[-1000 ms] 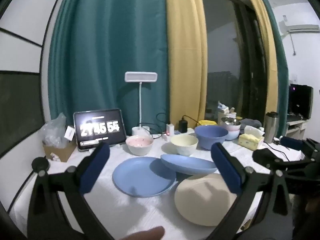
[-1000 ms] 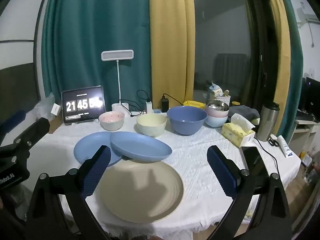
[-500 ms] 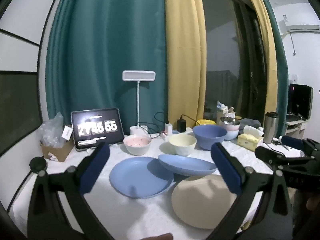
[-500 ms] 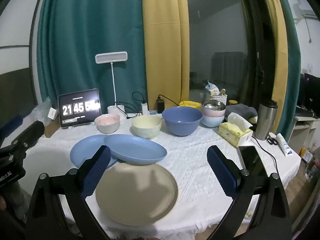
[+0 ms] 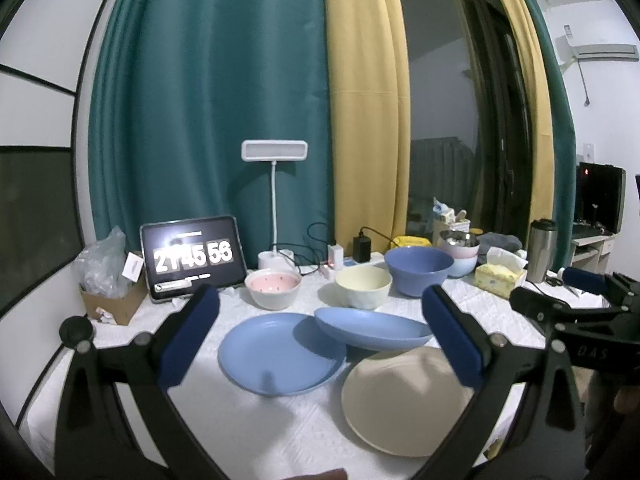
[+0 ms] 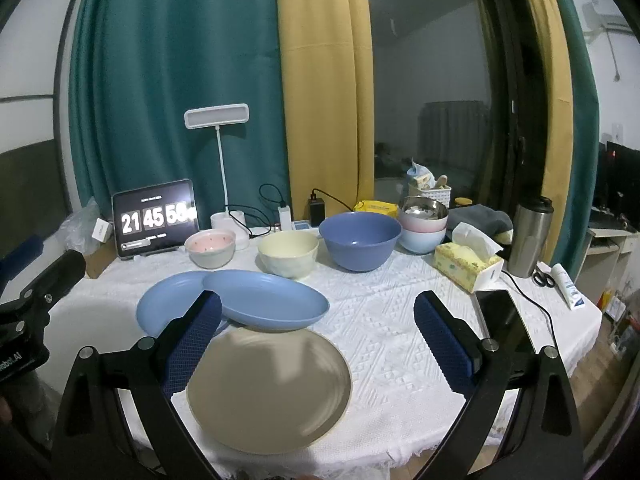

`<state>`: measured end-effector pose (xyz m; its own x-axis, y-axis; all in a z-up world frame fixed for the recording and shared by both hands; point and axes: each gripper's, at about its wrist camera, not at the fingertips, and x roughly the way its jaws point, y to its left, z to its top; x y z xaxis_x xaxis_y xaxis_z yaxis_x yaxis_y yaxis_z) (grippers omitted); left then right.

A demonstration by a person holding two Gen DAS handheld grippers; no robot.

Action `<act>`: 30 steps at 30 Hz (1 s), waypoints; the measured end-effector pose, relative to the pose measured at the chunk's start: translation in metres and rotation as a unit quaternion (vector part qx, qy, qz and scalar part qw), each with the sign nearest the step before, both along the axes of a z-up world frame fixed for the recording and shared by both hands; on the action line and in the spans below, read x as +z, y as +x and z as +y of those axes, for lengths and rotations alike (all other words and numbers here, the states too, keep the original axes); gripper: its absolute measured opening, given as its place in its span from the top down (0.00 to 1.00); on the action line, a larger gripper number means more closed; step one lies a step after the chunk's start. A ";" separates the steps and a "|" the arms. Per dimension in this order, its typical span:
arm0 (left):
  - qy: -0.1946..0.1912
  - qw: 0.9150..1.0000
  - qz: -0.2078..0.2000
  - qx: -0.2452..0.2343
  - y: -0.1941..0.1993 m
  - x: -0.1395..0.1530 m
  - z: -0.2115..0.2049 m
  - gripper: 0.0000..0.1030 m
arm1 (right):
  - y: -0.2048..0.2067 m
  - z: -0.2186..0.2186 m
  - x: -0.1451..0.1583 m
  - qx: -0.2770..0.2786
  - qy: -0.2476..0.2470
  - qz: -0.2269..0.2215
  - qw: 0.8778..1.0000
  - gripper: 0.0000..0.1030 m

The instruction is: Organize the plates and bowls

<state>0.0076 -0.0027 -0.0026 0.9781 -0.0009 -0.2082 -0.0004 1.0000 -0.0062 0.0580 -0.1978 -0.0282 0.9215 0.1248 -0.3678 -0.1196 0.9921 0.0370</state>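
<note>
On the white tablecloth lie a round blue plate point(image 5: 276, 354) point(image 6: 168, 304), a deeper oval blue plate point(image 5: 372, 326) point(image 6: 264, 300) resting over its edge, and a beige plate point(image 5: 404, 396) point(image 6: 268, 388) at the front. Behind stand a pink bowl point(image 5: 274, 286) point(image 6: 210, 246), a cream bowl point(image 5: 364, 284) point(image 6: 288, 254) and a big blue bowl point(image 5: 418, 268) point(image 6: 360, 240). My left gripper point(image 5: 320, 336) is open and empty above the plates. My right gripper point(image 6: 316, 344) is open and empty above the beige plate.
A tablet clock point(image 6: 154, 218), a white lamp point(image 6: 218, 120) and chargers stand at the back. Stacked pastel bowls point(image 6: 422, 220), a tissue box point(image 6: 468, 260), a steel tumbler point(image 6: 530, 236), a phone point(image 6: 500, 316) and scissors occupy the right side. A box of bags point(image 5: 108, 280) sits far left.
Both grippers have pulled back and risen slightly; the table's objects sit a little lower and farther in view. Nothing on the table has moved.
</note>
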 end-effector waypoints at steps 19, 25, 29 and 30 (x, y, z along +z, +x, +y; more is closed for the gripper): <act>0.002 1.000 0.000 0.000 0.001 0.002 -0.001 0.01 | 0.001 -0.001 -0.001 0.001 0.000 0.001 1.000 0.03; 0.003 1.000 0.001 -0.001 0.002 0.002 -0.001 0.01 | 0.001 -0.001 -0.001 0.002 0.001 0.002 1.000 0.03; 0.003 1.000 0.000 0.000 0.001 0.001 -0.003 0.01 | 0.001 -0.002 -0.001 0.001 0.001 0.002 1.000 0.03; 0.003 1.000 -0.001 0.000 0.001 0.001 -0.003 0.01 | 0.001 -0.002 -0.001 0.001 0.000 0.002 1.000 0.03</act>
